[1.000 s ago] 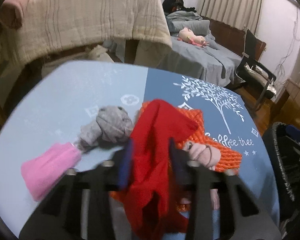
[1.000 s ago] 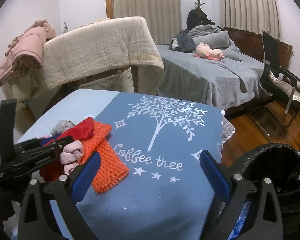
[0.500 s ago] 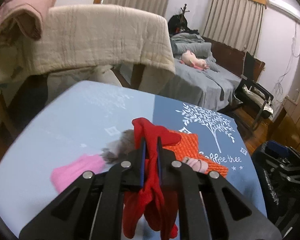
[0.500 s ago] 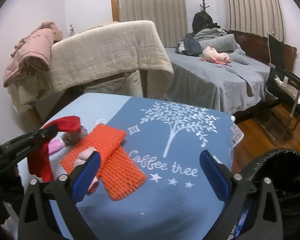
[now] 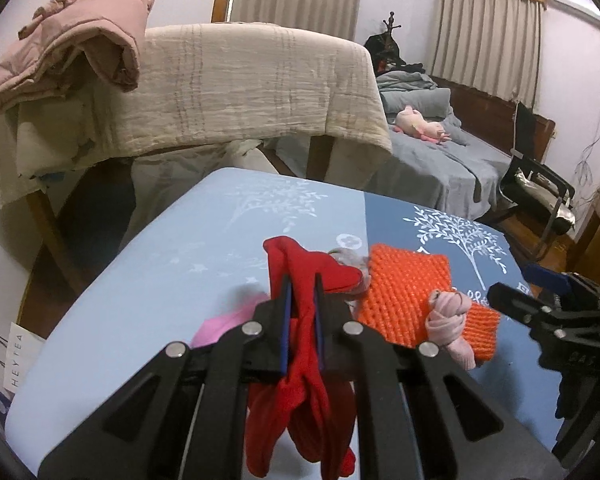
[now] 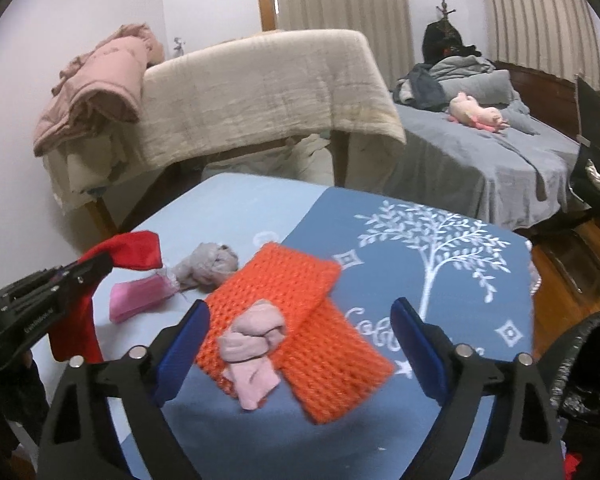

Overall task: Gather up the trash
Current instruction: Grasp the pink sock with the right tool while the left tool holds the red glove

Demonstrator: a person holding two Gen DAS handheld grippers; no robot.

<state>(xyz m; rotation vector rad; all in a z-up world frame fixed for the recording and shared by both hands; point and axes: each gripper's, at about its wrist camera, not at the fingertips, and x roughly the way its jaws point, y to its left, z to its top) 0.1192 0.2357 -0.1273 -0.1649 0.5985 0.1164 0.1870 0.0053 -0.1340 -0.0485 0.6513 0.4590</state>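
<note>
My left gripper [image 5: 301,292] is shut on a red cloth [image 5: 304,396] and holds it above the blue table; the cloth hangs below the fingers. It also shows in the right wrist view [image 6: 136,250]. My right gripper [image 6: 300,316] is open and empty, just above an orange knitted cloth [image 6: 300,320] with a knotted pale pink sock [image 6: 252,356] on it. The orange cloth [image 5: 404,292] and the pink sock [image 5: 448,328] also show in the left wrist view. A grey sock bundle [image 6: 208,264] and a bright pink cloth [image 6: 136,296] lie to the left.
The table [image 6: 440,240] has a blue cover with a white tree print. A black-lined trash bin [image 6: 588,364] stands at the table's right edge. A chair with a beige blanket [image 6: 260,92] stands behind, a bed [image 6: 500,152] to the right.
My left gripper closed on the red cloth and lifted it off the pile, up and to the left. My right gripper moved left over the orange cloth and pink sock.
</note>
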